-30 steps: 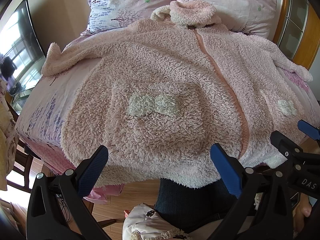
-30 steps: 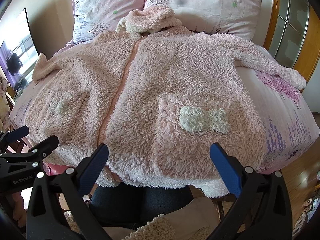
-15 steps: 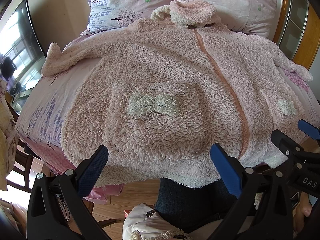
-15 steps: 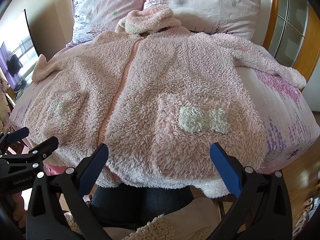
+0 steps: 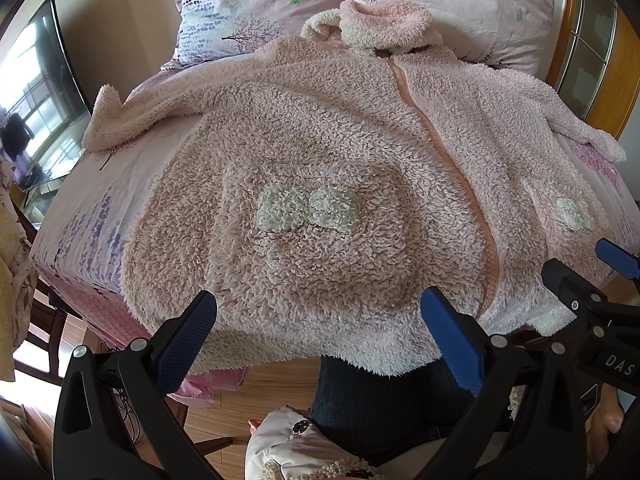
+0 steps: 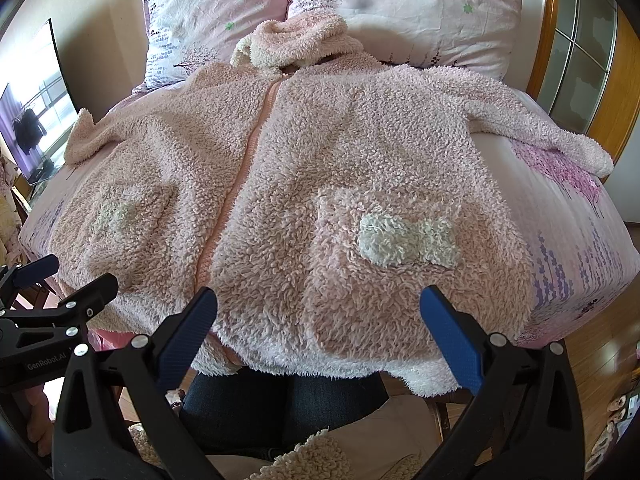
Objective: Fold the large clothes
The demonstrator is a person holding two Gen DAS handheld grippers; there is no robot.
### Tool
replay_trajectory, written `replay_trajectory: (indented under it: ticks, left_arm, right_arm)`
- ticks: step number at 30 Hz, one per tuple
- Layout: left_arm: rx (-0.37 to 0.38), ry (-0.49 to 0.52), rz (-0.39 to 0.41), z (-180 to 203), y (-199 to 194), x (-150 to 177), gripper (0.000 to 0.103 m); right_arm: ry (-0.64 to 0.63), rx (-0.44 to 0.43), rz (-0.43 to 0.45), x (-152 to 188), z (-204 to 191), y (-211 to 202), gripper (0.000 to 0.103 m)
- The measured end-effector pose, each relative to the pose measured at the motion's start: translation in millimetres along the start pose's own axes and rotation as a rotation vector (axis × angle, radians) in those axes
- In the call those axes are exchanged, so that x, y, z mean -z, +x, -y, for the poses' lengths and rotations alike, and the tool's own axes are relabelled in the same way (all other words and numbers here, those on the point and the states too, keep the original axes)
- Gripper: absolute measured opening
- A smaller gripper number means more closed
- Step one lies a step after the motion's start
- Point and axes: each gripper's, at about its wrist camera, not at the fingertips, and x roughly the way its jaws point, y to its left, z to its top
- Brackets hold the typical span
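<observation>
Pink fluffy fleece hooded jacket (image 5: 344,168) spread flat, front up, zipped, on bed with pink floral sheet (image 5: 80,224); hood up by two floral pillows (image 6: 400,12), hem hanging over near edge. Sleeves splayed out to both sides.

Left gripper (image 5: 318,322) wide apart, nothing held, hovering just short of hem, facing cream bow patch pocket (image 5: 306,212). Right gripper (image 6: 318,322) likewise spread and empty, aimed at other pocket (image 6: 406,240).

Handling guess: thick pile, soft, bulky, moderately heavy for fabric, not slippery, not fragile. Springs back, so folds likely puffy. Best grab points: sleeve cuff (image 6: 592,156) first, fold inward; then hem corners. Pinch deep, full layer, avoid zipper line (image 5: 448,168).
</observation>
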Motion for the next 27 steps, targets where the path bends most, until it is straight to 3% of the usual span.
replay_trajectory:
  ticks: [27]
  left_arm:
    - [0.001, 0.001, -0.001, 0.7, 2.2, 1.3, 0.102]
  right_arm:
    - [0.008, -0.009, 0.001, -1.7, -0.8, 1.6, 0.101]
